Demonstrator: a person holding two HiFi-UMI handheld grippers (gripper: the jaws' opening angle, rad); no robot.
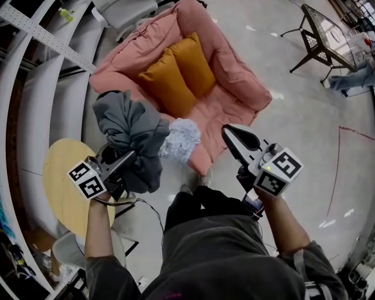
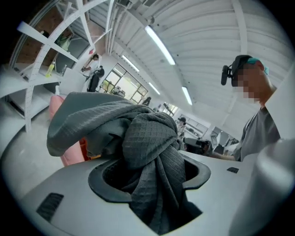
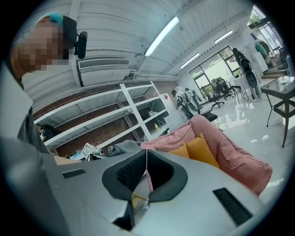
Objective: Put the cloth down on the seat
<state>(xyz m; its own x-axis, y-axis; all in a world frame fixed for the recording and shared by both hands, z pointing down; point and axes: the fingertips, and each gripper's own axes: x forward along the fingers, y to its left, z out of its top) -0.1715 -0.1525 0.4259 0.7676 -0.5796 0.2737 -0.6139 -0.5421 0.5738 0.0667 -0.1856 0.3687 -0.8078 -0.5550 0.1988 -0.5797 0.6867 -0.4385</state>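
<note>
A dark grey waffle-weave cloth [image 1: 130, 132] hangs bunched in my left gripper [image 1: 129, 156], which is shut on it just off the seat's front left corner. In the left gripper view the cloth [image 2: 138, 133] fills the gap between the jaws of that gripper [image 2: 150, 173]. The seat is a pink padded sofa [image 1: 234, 79] with two orange cushions [image 1: 176, 73]. A pale blue-white cloth [image 1: 181, 139] lies on its front edge. My right gripper [image 1: 231, 133] is shut and holds nothing, hovering off the seat's front right. From the right gripper [image 3: 145, 173], the sofa [image 3: 235, 154] is ahead.
A round wooden side table [image 1: 61, 187] stands below my left gripper. White shelving [image 1: 35, 32] runs along the left. A black metal table [image 1: 325, 35] stands at the far right, a grey chair [image 1: 123, 9] behind the sofa. The person's legs are between both grippers.
</note>
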